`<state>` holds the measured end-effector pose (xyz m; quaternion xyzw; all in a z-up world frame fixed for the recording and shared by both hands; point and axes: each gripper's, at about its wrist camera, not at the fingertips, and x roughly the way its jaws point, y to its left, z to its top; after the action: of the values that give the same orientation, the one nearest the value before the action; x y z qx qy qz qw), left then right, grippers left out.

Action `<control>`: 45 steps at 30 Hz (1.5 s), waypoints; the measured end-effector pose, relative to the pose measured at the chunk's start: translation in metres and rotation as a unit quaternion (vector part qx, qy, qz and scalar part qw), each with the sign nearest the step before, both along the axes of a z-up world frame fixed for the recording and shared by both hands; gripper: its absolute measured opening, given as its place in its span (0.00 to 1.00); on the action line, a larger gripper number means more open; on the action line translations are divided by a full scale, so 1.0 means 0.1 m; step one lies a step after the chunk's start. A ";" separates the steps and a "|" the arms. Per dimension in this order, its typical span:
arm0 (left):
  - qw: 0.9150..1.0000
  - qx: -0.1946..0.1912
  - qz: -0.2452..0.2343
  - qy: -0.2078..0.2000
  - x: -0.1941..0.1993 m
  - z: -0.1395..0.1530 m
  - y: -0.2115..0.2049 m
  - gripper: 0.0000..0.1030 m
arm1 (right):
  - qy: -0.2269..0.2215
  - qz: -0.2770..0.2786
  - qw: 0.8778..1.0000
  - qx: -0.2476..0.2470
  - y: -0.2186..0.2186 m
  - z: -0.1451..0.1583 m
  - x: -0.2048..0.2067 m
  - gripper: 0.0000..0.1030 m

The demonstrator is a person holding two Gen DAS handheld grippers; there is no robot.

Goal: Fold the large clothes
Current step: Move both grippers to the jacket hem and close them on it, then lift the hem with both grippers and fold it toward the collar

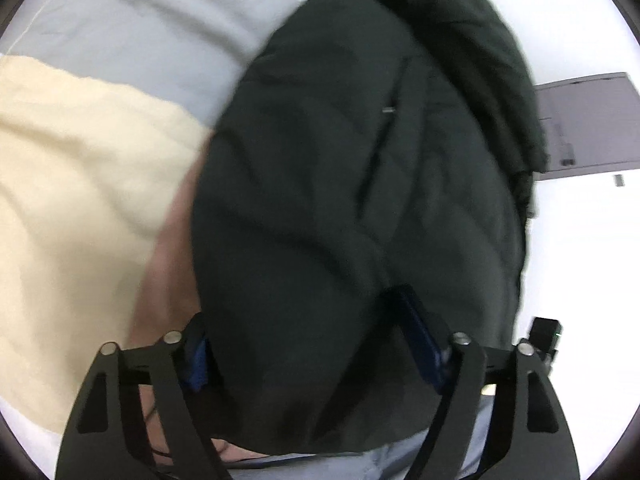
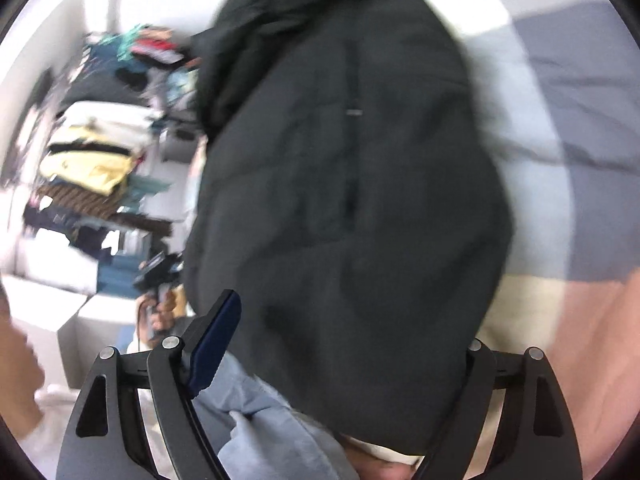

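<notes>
A large dark green-black quilted jacket (image 1: 352,208) fills the left wrist view and hangs over my left gripper (image 1: 316,344). The fingers stand wide apart with the fabric bunched between them; only the blue pads (image 1: 420,340) show at each side. In the right wrist view the same jacket (image 2: 348,200) drapes over my right gripper (image 2: 344,344). Its left blue pad (image 2: 216,340) shows; the right finger is hidden under the cloth. Both views are motion-blurred.
A bed with a grey sheet (image 1: 140,32) and a cream blanket (image 1: 72,200) lies at the left. A grey door (image 1: 588,124) stands at the right. Stacked folded clothes (image 2: 92,160) and white boxes (image 2: 60,280) sit at the left of the right wrist view.
</notes>
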<state>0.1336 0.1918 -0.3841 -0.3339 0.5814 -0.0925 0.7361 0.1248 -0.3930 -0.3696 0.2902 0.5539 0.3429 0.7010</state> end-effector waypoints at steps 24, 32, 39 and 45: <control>0.995 -0.076 -0.026 -0.051 0.19 0.08 -0.13 0.20 | -0.113 0.066 0.985 -0.112 0.58 0.47 -0.05 0.12; 0.990 -0.086 -0.017 -0.112 0.06 0.33 -0.11 0.11 | -0.158 0.008 0.981 -0.111 0.56 0.84 -0.20 0.09; 0.982 -0.097 0.004 -0.160 -0.16 0.58 0.04 0.09 | -0.193 -0.039 0.976 -0.097 0.56 1.17 -0.34 0.08; 0.974 -0.111 0.009 -0.199 -0.39 0.98 0.10 0.08 | -0.236 -0.061 0.966 -0.083 0.46 1.63 -0.58 0.08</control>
<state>0.0942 0.2023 -0.2863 -0.3936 0.4068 -0.2142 0.7961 0.0665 -0.3475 -0.2063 0.1751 0.3803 0.3116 0.8530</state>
